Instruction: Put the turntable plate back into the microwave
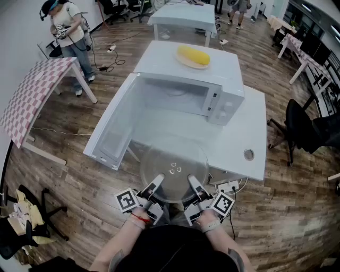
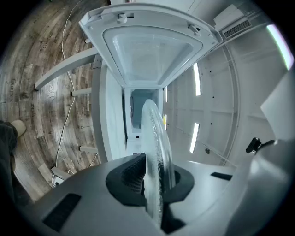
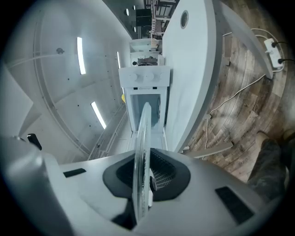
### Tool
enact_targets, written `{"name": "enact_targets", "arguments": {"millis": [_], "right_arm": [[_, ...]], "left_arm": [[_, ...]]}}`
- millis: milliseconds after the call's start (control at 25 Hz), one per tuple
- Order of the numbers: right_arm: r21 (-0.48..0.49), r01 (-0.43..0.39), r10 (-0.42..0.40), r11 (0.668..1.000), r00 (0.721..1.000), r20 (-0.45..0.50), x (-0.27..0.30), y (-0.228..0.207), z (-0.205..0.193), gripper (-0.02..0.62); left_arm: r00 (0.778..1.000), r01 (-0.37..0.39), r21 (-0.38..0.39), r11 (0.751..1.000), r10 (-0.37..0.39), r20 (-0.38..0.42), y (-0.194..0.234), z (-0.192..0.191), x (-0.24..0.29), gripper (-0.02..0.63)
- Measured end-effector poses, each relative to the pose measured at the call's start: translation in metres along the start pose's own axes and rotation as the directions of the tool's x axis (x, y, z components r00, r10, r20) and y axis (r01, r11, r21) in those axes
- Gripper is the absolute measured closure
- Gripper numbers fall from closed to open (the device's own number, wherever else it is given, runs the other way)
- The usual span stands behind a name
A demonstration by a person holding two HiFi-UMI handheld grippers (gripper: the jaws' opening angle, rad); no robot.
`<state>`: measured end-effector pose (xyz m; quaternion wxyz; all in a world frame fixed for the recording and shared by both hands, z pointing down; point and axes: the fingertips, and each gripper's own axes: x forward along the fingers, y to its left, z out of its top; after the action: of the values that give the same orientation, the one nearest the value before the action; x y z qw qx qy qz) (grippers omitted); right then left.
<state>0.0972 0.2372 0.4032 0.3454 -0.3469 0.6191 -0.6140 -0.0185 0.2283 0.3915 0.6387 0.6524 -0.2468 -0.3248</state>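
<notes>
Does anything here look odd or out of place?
The glass turntable plate is outside the microwave, pinched at its near rim by the left gripper and right gripper before the open door. A dish of yellow food sits on the microwave's top.

This looks like an open-plan office or lab workroom, not a home kitchen. The microwave (image 1: 159, 59) stands on a plain white surface (image 1: 251, 119) among more white tables (image 1: 183, 16) and swivel chairs (image 1: 300, 123). Cables (image 1: 58, 131) and a power strip (image 1: 229, 186) lie on the wood-plank floor (image 1: 64, 159), and another person (image 1: 66, 26) stands nearby.
</notes>
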Motion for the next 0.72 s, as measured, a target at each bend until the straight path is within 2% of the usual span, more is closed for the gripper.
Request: {"name": "enact_targets", "arguments": {"millis": [280,440,720], "right_arm": [[0.0,-0.006,0.006,1.0,1.0,-0.002,0.001,0.0,0.002,0.555],[-0.001,0.009,-0.009,1.0,1.0,0.0,0.003,-0.005,0.007,0.555],[-0.01,0.0,0.0,1.0,1.0,-0.006,0.03,-0.008,0.026,0.555]], "left_arm": [[1.0,0.002,0.01,1.0,-0.002,0.003,0.002,0.0,0.002,0.574],[1.0,0.007,-0.009,1.0,-0.007,0.004,0.006,0.001,0.008,0.574],[1.0,0.012,-0.013,1.0,-0.012,0.014,0.012,0.021,0.032,0.574]]}}
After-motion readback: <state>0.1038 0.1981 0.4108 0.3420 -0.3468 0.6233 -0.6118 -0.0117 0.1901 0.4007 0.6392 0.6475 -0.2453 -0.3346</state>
